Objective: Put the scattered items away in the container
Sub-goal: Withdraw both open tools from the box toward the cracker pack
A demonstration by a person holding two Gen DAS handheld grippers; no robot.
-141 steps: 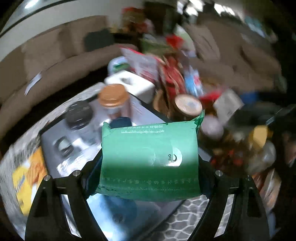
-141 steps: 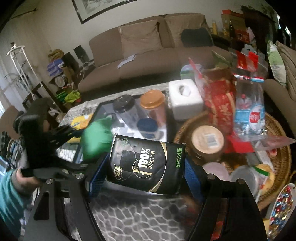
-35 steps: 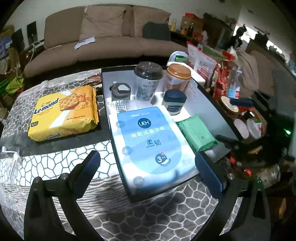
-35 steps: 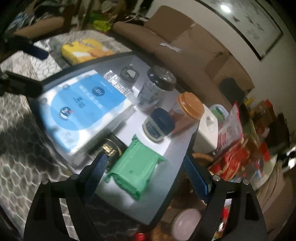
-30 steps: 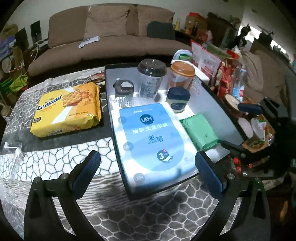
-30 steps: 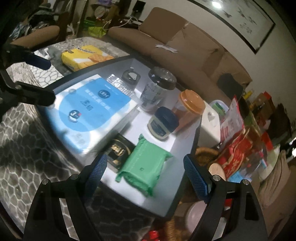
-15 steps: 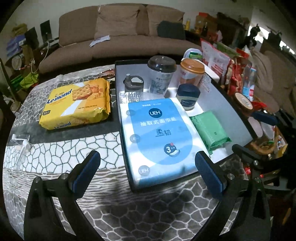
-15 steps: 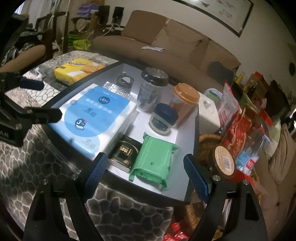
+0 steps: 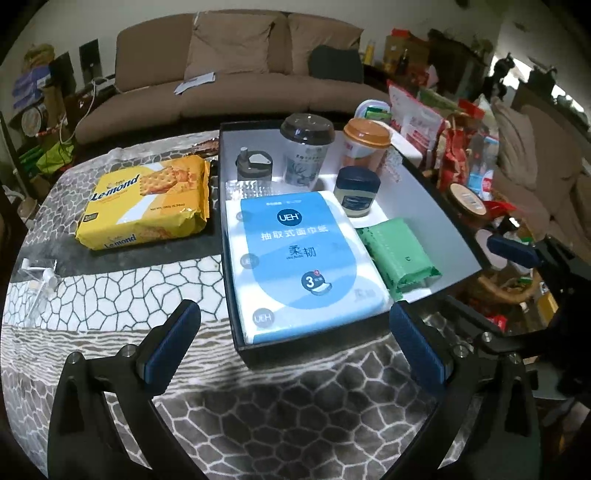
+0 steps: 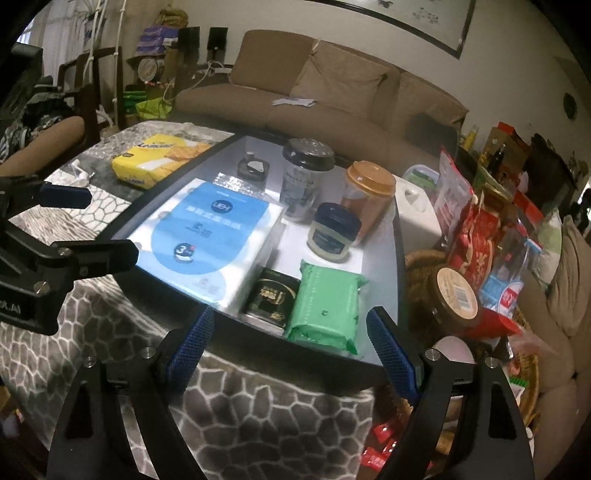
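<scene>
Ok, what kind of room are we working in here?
Most likely a home living room: a long brown sofa with cushions stands behind the low table, a framed picture hangs on the wall above it, and snack packets crowd a wicker basket beside the black tray.

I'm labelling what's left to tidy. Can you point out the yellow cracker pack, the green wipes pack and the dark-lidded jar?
yellow cracker pack (image 9: 146, 201), left wrist view, top face.
green wipes pack (image 10: 327, 306), right wrist view, top face.
dark-lidded jar (image 9: 357, 180), left wrist view, lid.
</scene>
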